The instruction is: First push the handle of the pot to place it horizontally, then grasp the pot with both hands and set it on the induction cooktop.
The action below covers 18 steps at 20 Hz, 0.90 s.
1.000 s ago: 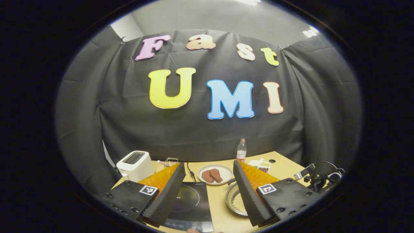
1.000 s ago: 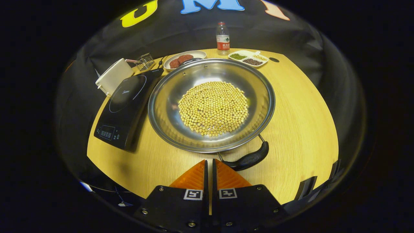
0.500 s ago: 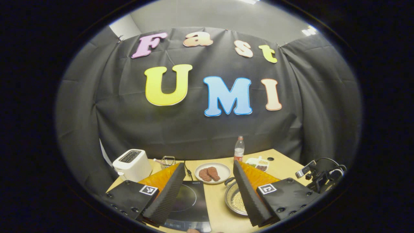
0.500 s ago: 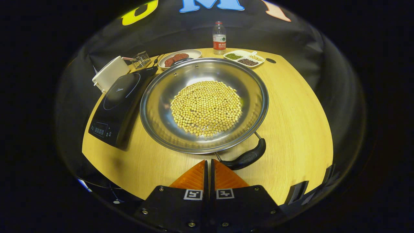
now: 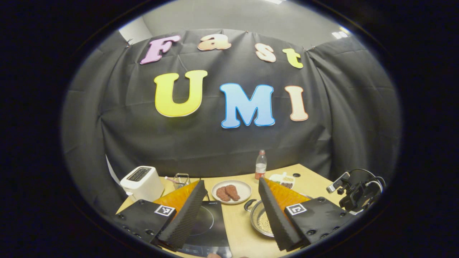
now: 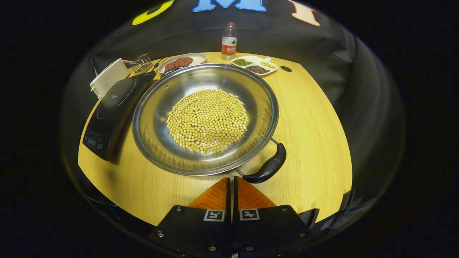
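A wide steel pot holding yellow beans sits on the wooden table, right of the black induction cooktop. Its near black handle points toward the lower right, and a far handle sits by the plate. My right gripper is shut and empty, its tips just off the pot's near rim, left of the handle's root. My left gripper is open and held high above the table edge, with the cooktop and pot below its fingers.
At the back stand a white toaster, a wire rack, a plate of meat, a water bottle and a divided dish. The table's right half is bare wood. A cabled device sits at the far right.
In the right gripper view the pot and table slid left and the pot's far handle shifted left against the plate. The left gripper view swung slightly; both grippers keep their states.
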Each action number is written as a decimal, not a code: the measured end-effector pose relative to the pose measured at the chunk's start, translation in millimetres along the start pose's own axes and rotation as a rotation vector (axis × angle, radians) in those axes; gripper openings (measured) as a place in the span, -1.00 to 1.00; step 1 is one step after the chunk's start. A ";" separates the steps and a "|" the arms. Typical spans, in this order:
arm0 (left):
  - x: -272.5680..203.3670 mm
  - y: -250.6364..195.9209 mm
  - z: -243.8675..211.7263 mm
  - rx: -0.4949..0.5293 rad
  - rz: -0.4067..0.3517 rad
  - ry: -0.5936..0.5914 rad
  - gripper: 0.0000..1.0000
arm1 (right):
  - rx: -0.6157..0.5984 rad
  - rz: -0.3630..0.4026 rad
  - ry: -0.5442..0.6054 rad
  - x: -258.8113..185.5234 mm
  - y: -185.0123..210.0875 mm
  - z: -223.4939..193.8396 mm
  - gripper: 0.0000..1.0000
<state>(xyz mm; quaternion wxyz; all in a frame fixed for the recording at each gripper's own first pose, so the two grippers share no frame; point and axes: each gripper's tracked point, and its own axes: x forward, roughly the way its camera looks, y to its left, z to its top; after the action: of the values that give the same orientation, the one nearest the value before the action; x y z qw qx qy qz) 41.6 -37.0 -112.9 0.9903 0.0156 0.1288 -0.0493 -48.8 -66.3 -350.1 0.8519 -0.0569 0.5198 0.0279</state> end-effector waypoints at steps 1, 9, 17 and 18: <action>0.0 0.1 0.5 0.001 -0.001 0.001 0.94 | 0.001 -0.010 0.000 1.3 -4.0 -0.4 -0.97; -3.0 -1.4 0.7 0.012 0.003 0.006 0.90 | 0.008 -0.095 0.001 9.8 -40.5 7.5 -0.97; 5.8 -17.0 -0.9 0.014 -0.017 0.017 0.94 | 0.106 -0.117 0.006 17.7 -67.4 15.7 -0.98; 7.7 -18.9 -1.3 0.017 -0.019 0.018 0.90 | 0.115 -0.118 0.004 18.9 -69.6 19.0 -0.98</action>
<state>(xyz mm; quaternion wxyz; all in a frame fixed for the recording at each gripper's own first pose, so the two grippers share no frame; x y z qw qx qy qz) 46.7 -56.4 -116.5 0.9884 0.0231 0.1375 -0.0598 -15.9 -133.1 -353.6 0.8528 -0.0386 0.5181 -0.0526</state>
